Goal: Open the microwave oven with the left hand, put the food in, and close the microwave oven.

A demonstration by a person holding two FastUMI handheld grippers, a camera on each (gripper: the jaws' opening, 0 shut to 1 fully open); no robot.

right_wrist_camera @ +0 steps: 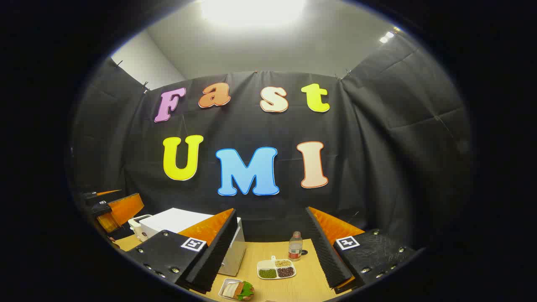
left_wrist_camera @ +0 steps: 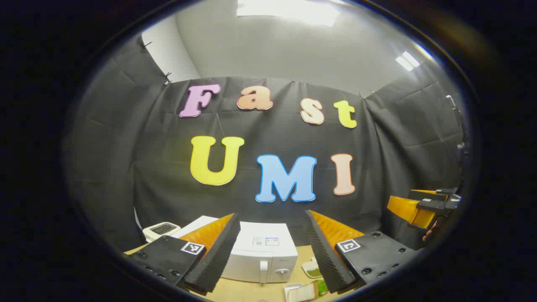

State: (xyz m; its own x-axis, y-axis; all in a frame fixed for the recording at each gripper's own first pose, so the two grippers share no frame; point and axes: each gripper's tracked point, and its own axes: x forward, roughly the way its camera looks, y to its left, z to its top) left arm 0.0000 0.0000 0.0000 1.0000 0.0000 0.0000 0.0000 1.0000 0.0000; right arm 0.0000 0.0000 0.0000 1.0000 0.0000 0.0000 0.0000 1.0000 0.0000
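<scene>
Microwave (left_wrist_camera: 261,256) door closed, handle facing left gripper (left_wrist_camera: 270,247) | both grippers' fingers spread, empty | sandwich (right_wrist_camera: 240,290) waiting on tabletop (right_wrist_camera: 302,281) near right gripper (right_wrist_camera: 270,247)

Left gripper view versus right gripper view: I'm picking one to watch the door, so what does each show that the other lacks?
Left gripper view alone: the microwave's front with door handle and knob, shut. Right gripper view alone: a bottle. Both: the sandwich tray, divided dish, wooden table.
</scene>
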